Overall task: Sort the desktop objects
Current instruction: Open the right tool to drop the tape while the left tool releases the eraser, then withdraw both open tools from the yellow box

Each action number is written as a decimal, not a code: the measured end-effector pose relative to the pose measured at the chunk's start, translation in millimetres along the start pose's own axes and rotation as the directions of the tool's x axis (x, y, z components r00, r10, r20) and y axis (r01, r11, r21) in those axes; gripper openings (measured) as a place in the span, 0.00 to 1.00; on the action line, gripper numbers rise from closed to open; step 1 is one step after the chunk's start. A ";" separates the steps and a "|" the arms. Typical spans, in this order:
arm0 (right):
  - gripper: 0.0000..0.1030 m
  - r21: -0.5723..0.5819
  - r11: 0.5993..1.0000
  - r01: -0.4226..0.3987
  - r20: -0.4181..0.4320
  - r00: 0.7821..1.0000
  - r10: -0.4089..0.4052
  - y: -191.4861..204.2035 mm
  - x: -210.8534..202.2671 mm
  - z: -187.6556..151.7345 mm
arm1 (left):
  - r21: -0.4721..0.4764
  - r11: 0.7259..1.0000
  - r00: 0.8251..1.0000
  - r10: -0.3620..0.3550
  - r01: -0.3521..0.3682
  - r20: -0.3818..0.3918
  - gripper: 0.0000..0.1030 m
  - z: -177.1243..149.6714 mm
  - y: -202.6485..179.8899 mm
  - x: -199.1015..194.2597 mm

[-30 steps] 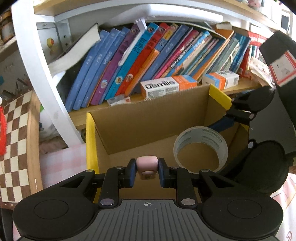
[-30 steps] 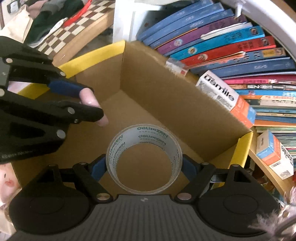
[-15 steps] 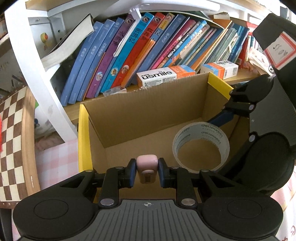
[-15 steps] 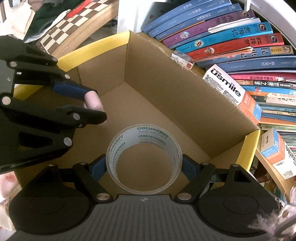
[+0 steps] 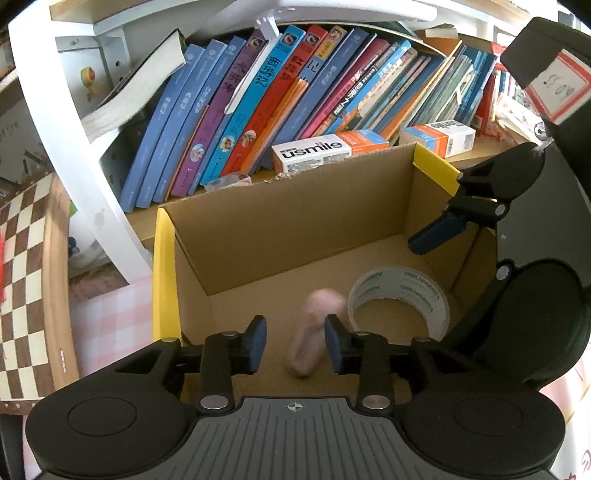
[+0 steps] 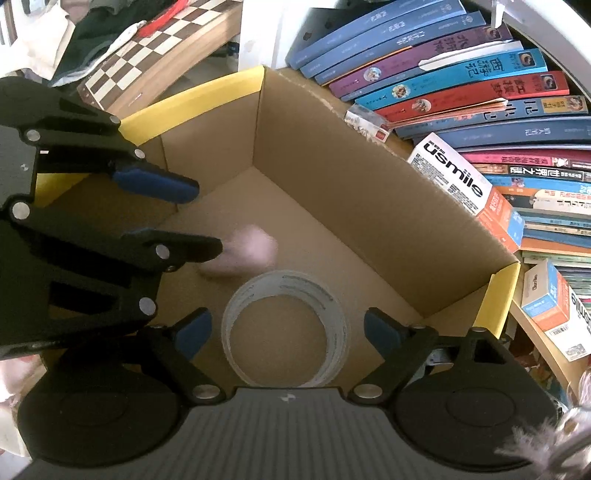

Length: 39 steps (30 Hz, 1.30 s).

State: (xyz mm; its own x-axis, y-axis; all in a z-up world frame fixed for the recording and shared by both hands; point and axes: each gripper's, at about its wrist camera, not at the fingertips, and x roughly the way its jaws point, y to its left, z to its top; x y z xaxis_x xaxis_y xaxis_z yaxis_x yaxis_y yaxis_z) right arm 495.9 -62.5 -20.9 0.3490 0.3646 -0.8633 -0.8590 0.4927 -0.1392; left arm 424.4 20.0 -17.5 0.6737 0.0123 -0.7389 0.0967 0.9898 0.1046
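Box open on top; far wall backs onto books (no gap).

The white-and-orange carton on the shelf reads "usmile"; the tape roll's print is blurred.

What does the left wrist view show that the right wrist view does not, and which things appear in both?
Only the left wrist view: the left gripper from behind, jaws opening, pads clear of the blurred pink oblong object.

Only the right wrist view: the right gripper, jaws opening, pads clear of the clear tape roll; a green cloth.

Both: the brown cardboard box, the checkered board, the white usmile carton.
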 end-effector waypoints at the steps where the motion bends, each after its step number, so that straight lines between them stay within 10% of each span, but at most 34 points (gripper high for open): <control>1: 0.88 0.000 1.000 0.001 0.003 1.000 -0.001 0.2 -0.8 -0.2 | 0.000 1.000 1.000 0.007 -0.007 0.003 0.38 0.6 -0.3 -1.2; 8: 0.93 0.026 1.000 0.003 0.058 0.998 -0.004 0.6 -15.2 -3.7 | -0.016 0.999 0.998 0.033 -0.032 0.055 0.61 6.6 2.8 -20.8; 39: 0.94 0.170 0.984 0.058 0.415 0.901 -0.125 7.6 -159.9 -47.5 | -0.047 0.996 0.945 0.083 -0.072 0.317 0.88 5.3 -19.3 -156.7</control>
State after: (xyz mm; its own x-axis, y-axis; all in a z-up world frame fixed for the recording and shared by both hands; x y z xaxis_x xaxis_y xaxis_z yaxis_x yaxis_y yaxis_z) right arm 415.8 -154.6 93.1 0.5774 0.5950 -0.5591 -0.7611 0.6401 -0.1049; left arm 320.8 -1.7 99.8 0.8769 0.0491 -0.4782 0.0131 0.9920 0.1258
